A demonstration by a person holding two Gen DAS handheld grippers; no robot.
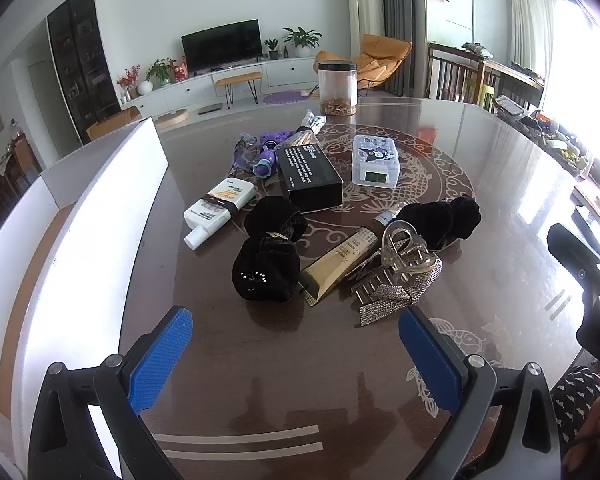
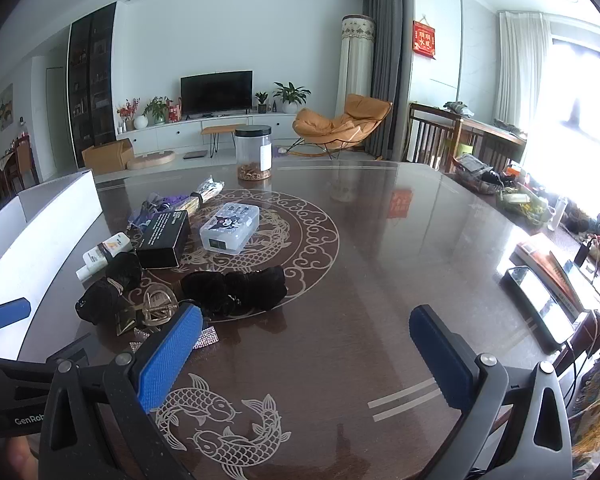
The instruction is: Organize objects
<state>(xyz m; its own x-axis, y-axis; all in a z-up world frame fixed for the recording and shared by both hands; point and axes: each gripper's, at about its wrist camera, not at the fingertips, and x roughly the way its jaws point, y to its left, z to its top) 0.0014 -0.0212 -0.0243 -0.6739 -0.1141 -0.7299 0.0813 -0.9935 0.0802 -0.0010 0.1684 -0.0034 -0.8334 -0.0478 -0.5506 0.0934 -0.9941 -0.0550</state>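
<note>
While both tools hang above the near edge of the dark patterned table [image 1: 480,168], the left gripper [image 1: 296,356] has its blue pads spread wide with nothing between them, and the right gripper [image 2: 306,356] is just as wide and empty, over bare wood and a fish pattern. Just beyond the left gripper lies a loose cluster: a black velvet pouch [image 1: 266,272], a gold tube [image 1: 340,264] beside it on the right, a clear hair clip [image 1: 406,252] resting on a glittery strap [image 1: 396,300], and a second black pouch [image 1: 440,216] further right. Behind them sit a white bottle [image 1: 218,208], a black box [image 1: 308,176] and a clear plastic case [image 1: 375,162], with purple items [image 1: 262,152] further back. A jar [image 1: 337,88] stands at the far edge, and a white open box [image 1: 100,208] lies along the left side.
</note>
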